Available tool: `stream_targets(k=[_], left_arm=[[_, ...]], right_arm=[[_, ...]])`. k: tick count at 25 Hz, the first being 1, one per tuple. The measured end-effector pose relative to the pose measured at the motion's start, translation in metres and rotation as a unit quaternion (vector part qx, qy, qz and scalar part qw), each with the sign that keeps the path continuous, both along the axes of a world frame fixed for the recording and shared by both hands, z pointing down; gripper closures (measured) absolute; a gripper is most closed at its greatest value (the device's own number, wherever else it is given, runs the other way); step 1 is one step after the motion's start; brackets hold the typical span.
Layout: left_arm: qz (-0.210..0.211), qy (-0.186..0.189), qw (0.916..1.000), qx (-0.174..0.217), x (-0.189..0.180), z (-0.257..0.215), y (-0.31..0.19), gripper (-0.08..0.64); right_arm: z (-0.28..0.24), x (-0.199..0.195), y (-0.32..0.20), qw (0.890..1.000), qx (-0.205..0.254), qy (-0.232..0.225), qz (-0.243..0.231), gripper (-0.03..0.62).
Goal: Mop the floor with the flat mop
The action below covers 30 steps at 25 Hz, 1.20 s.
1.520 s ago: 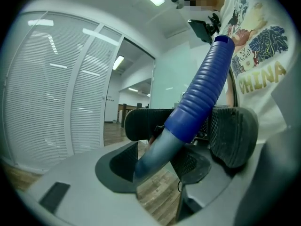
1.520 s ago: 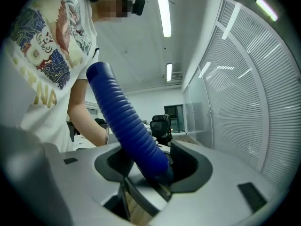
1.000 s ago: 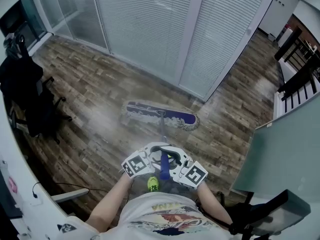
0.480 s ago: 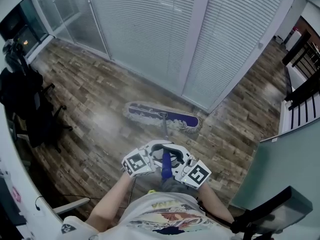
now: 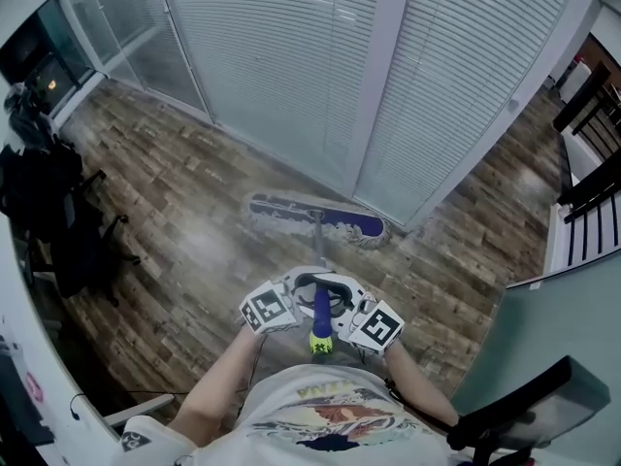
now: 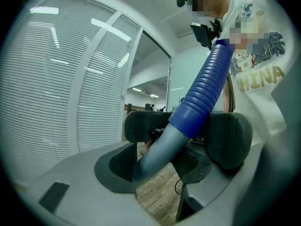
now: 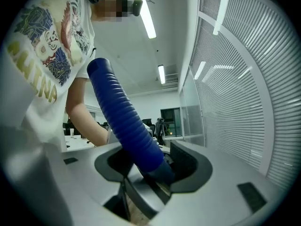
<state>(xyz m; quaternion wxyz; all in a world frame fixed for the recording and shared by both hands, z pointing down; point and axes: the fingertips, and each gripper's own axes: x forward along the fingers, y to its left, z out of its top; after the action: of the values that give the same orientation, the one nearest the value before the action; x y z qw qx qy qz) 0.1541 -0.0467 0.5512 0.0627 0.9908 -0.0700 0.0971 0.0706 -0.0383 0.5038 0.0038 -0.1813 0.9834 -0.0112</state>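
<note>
Clasped the single mop handle [image 5: 321, 309] with the left gripper [image 6: 169, 149], jaws just eased wider around it; pinched the same handle with the right gripper [image 7: 150, 166], side by side, lower centre. Led straight up-frame to one flat mop head [image 5: 315, 218], long axis crosswise, on the wooden floor [image 5: 165, 192] near the blinds [image 5: 291, 56].

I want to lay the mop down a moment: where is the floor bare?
Widest: the floor left of the mop head, between the black chair and the blinds. A smaller patch lies right of it, between blinds and green panel. It is crowded at the left edge, around the chair.
</note>
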Motion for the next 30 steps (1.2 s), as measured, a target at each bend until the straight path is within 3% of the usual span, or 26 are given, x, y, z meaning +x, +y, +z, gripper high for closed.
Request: stream_targets(k=[6, 14, 20, 30], left_arm=[[0.007, -0.021, 0.9997, 0.010, 0.001, 0.004, 0.002, 0.364], [-0.012, -0.015, 0.9998, 0.003, -0.027, -0.001, 0.052, 0.364], [-0.027, -0.007, 0.9996, -0.002, -0.071, -0.003, 0.123, 0.364], [-0.033, -0.014, 0.9994, 0.000, -0.128, 0.002, 0.281, 0.364]], right_arm=[[0.006, 0.003, 0.002, 0.998, -0.051, 0.012, 0.027, 0.371], [0.001, -0.025, 0.054, 0.998, -0.056, 0.024, 0.018, 0.371], [0.001, -0.069, 0.127, 0.998, -0.056, 0.030, 0.006, 0.371], [0.005, -0.126, 0.286, 0.999, -0.032, 0.026, -0.002, 0.370]])
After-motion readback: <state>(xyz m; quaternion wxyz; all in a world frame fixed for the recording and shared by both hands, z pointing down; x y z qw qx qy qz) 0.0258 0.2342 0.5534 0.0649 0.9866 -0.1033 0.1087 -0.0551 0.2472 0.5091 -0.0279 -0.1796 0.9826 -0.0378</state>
